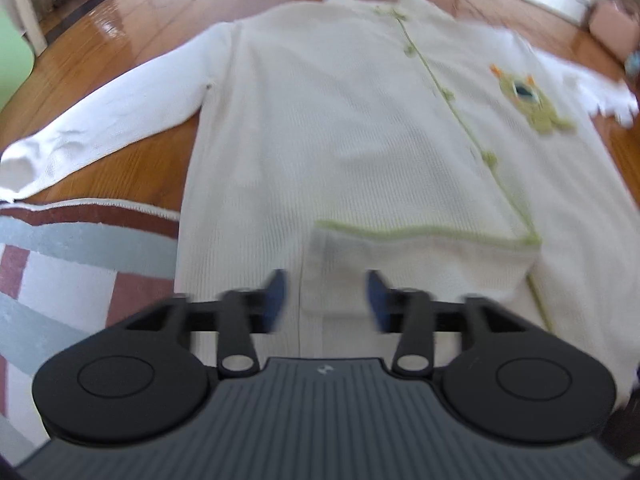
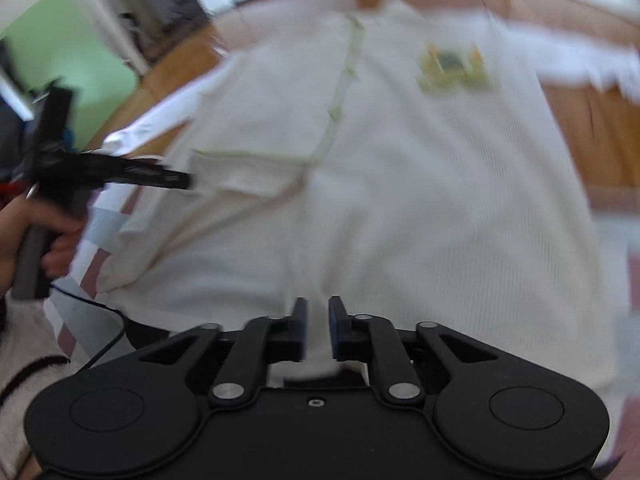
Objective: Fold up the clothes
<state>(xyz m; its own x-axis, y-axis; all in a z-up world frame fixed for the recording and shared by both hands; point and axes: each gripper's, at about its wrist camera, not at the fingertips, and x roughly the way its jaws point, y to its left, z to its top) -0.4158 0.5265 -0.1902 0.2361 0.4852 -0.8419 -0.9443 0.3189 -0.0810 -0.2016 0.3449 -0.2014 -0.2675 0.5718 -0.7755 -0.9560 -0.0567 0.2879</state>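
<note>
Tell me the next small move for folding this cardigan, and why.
Probably bring the left gripper to the outstretched sleeve and fold it across the cardigan. Its jaws stand open and empty, the hem corner is already turned up, and both sleeves lie spread.

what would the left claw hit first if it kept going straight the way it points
Most likely the cream garment, at the folded-up hem flap lying just ahead of the open left claw. Depth is unclear in the blur.
</note>
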